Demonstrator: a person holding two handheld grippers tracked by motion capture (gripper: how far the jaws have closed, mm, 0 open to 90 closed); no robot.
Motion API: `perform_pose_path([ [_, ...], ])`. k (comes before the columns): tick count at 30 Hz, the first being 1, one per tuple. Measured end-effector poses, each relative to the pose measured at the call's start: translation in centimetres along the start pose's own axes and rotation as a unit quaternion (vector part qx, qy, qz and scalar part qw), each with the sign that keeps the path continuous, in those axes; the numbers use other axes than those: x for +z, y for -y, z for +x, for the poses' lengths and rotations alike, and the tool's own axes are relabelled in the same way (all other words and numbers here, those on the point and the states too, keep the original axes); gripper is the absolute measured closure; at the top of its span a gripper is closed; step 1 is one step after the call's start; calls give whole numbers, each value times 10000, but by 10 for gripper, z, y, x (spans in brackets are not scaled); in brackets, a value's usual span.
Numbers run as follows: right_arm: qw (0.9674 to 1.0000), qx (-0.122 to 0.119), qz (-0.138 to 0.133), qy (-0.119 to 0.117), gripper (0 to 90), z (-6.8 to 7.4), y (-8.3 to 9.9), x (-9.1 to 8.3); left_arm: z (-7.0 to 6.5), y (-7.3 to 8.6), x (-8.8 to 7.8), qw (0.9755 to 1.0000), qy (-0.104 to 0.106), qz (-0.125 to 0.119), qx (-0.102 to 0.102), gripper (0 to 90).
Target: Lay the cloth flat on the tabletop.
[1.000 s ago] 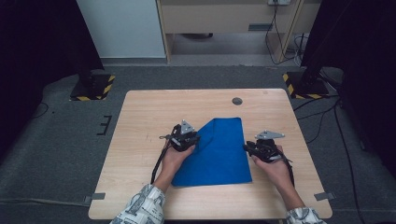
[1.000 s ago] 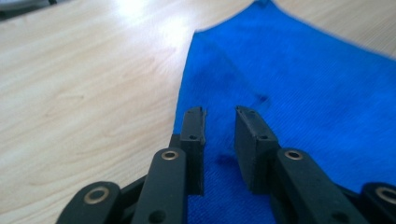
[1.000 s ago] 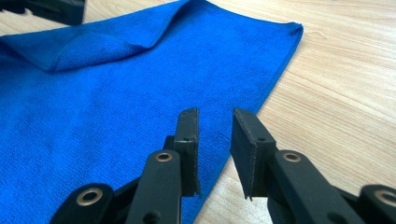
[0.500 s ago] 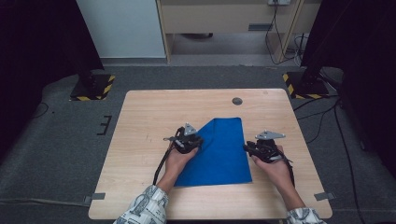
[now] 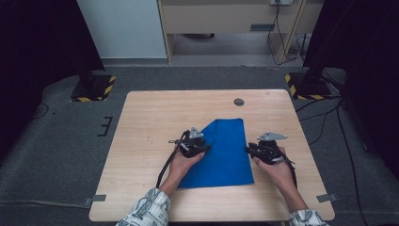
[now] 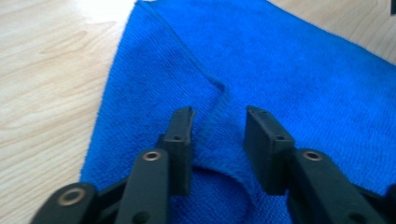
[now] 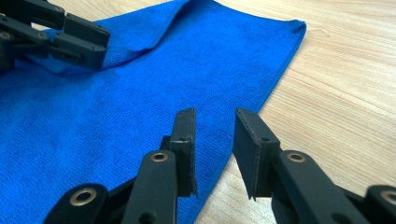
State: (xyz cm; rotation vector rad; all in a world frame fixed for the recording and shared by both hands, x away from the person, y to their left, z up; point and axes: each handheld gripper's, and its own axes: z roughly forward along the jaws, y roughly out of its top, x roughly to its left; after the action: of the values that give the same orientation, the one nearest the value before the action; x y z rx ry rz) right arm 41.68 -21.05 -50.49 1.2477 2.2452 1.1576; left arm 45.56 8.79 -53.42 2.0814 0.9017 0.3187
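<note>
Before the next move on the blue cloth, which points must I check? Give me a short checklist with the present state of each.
1. Left gripper free of the blue cloth: ok; its jaws have just been opening, a raised fold lies between them, unpressed.
2. Right gripper open at the cloth's right edge: ok; jaws apart, nothing gripped.
3. Cloth lying flat: not ok; the left part is folded over and a ridge stands up.
4. Cloth fully on the table: ok.
5. Cables clear of the cloth: cannot tell.
</note>
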Motion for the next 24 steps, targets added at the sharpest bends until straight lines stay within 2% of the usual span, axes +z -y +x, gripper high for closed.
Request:
perform_pose_path([
  [6, 10000, -36, 17, -40, 693, 1, 0, 1, -7, 0, 2, 9994, -212, 102, 249, 562],
  [8, 9999, -82, 61, -121, 691, 3, 0, 2, -9, 0, 2, 9992, -253, 113, 303, 569],
  [12, 9994, -183, 202, -211, 689, 7, 2, 6, -5, 0, -1, 9999, -115, 68, 108, 587],
  [18, 9982, -301, 441, -284, 686, 13, 6, 14, 1, -6, -13, 9995, -173, -249, 13, 643],
  [24, 9971, -371, 608, -256, 684, 16, 9, 20, 5, -6, -17, 9993, -221, -296, -74, 698],
])
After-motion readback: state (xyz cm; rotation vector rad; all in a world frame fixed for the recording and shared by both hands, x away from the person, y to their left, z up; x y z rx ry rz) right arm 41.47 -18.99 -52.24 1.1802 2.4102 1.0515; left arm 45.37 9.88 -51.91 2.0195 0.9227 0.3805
